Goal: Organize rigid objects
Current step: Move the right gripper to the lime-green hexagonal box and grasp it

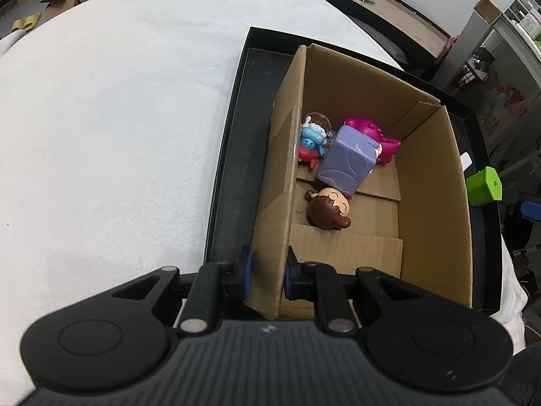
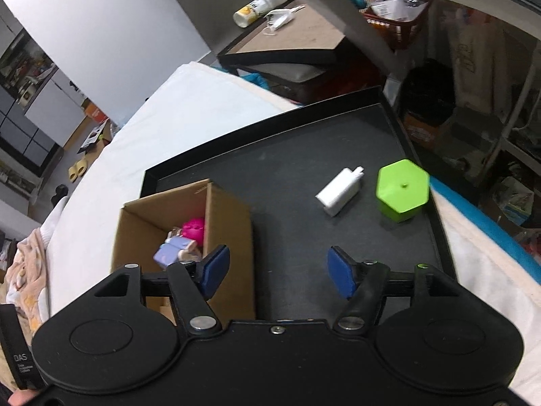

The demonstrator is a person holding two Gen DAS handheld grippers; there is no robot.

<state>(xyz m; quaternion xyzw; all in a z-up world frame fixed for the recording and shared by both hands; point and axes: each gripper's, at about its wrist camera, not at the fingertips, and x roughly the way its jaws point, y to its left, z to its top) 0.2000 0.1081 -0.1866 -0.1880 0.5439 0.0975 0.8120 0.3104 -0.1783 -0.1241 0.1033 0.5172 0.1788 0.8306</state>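
— Four toys lie in the cardboard box (image 1: 429,182): a purple cube figure (image 1: 345,159), a magenta toy (image 1: 368,132) behind it at 12 o'clock, a blue-and-red figurine (image 1: 312,142) at 9 o'clock, and a brown-haired doll head (image 1: 326,208) at 6 o'clock.

— Any writing?

— Only "DAS" on a black strap (image 2: 20,358) at the right view's edge.

— And the hand-held grippers?

— The left hand-held gripper (image 1: 267,270) pinches the box's near left wall. The right hand-held gripper (image 2: 277,270) hangs with jaws wide apart, holding nothing, over the black tray (image 2: 294,155), where a white adapter (image 2: 338,191) and a green hexagonal container (image 2: 402,189) sit at 1 o'clock.
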